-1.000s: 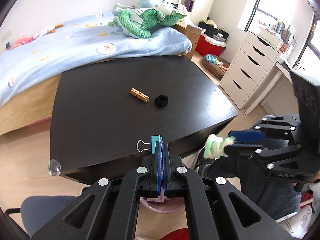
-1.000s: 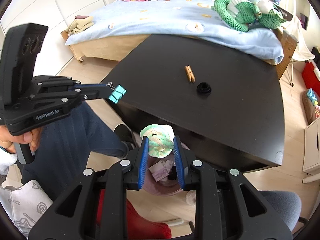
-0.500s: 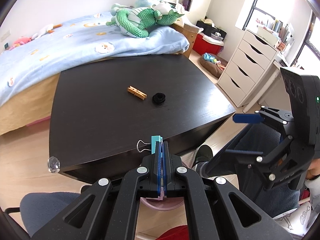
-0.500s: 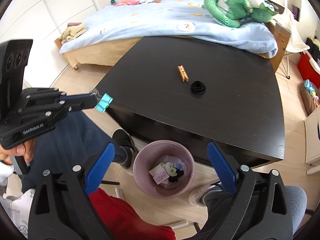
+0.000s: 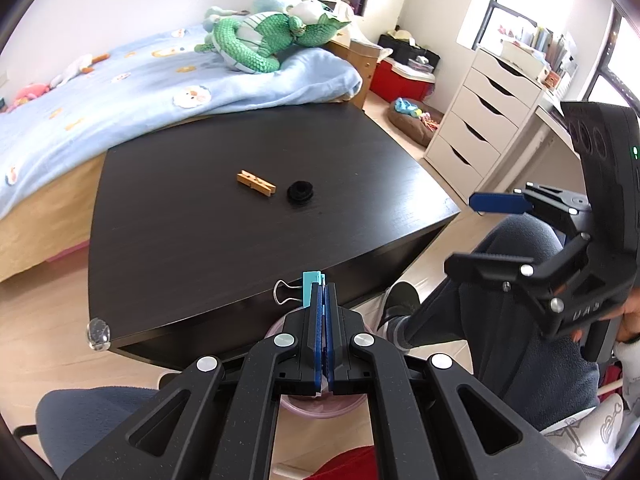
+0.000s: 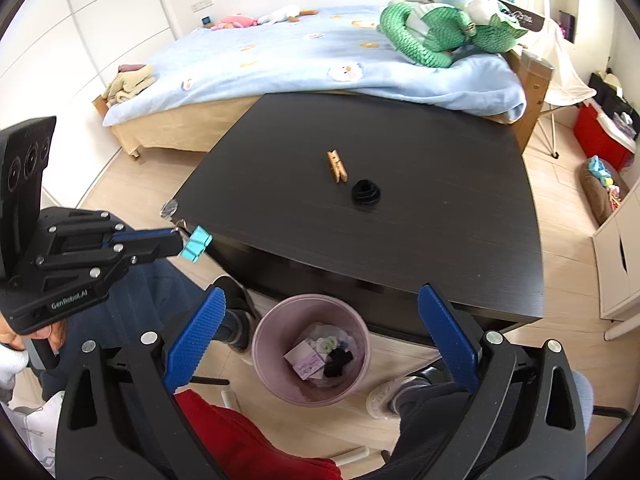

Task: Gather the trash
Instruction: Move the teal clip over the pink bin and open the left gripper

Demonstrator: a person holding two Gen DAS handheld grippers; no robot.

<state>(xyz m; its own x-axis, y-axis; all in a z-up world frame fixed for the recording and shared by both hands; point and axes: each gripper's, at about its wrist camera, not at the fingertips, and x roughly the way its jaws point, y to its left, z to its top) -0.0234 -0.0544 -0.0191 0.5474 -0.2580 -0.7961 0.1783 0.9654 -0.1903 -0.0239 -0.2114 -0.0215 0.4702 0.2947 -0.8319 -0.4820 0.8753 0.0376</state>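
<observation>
Below the tabletop (image 6: 400, 240) edge, center the left hand-held gripper (image 5: 323, 292), clenched on the binder clip (image 5: 310, 290), over the bin (image 6: 312, 344); the right hand-held gripper (image 6: 320, 344) is released and empty.

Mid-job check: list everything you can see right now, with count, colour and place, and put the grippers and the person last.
binder clip: 1, turquoise with wire handles, in the left gripper, off the table's near corner
clothespin: 1, wooden, mid-table
black ring-shaped item: 1, black, on the table beside the clothespin
bin: 1, pink, on the floor by the table's near edge, holding paper scraps and small dark and pale bits
table: 1, dark brown, in front of the bed
bed: 1, light blue cover, green plush toy on it
drawer unit: 1, white, by the window
left gripper: shut on the binder clip
right gripper: open, empty, above the bin
person: legs in dark trousers, beside the bin
</observation>
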